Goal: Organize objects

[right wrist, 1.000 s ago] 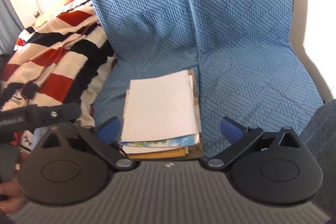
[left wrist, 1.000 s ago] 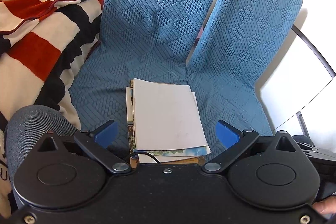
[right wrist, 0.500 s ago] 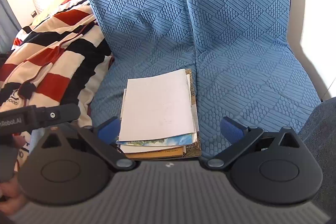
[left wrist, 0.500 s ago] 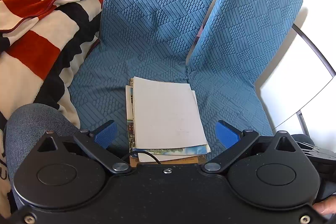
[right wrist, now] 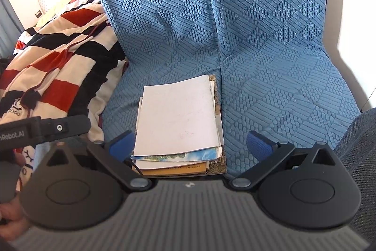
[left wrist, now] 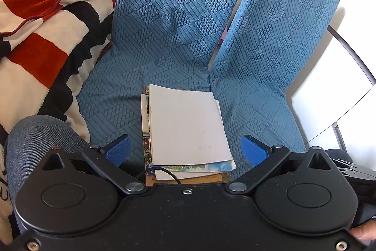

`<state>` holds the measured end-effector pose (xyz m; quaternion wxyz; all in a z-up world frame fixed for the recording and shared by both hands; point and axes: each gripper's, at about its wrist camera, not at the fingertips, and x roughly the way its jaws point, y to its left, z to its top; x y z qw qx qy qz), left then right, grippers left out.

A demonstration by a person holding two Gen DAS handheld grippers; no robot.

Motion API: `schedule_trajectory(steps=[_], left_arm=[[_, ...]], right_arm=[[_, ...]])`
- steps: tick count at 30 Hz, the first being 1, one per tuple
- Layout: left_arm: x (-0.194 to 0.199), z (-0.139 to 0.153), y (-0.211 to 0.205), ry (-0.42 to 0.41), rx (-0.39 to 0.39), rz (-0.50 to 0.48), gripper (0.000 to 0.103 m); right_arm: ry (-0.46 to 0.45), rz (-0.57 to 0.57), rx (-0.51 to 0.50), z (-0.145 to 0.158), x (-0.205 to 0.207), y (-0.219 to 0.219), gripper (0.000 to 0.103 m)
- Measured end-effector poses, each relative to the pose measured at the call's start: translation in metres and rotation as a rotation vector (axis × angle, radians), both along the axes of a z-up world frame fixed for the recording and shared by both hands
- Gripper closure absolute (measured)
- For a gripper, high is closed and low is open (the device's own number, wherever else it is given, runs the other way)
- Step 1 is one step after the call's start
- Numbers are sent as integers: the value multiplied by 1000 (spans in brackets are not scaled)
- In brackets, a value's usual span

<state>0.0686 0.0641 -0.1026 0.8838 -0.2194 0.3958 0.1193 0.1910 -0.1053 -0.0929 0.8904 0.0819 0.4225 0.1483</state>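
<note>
Left gripper [left wrist: 185,149] fingers spread wide, holding nothing. Right gripper [right wrist: 190,145] same — wide, holding nothing. Between the 2 blue pads [left wrist: 117,151] sits pile of books [left wrist: 185,131], white one on top, on blue seat cover [left wrist: 169,22]. Striped blanket [left wrist: 40,22] beside seat.

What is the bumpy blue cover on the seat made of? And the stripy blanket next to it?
The blue textured seat cover looks like stretchy knitted fabric, matte, with raised scale and line squares. The red, black and cream striped blanket looks like soft fleece or plush: fuzzy surface, loose folds. Neither can be told for sure by sight.
</note>
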Motion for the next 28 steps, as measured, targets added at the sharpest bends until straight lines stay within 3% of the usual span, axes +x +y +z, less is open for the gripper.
schedule_trajectory(steps=[28], left_arm=[[0, -1, -2, 7, 2, -10, 3]], right_arm=[[10, -5, -12, -2, 0, 0, 0]])
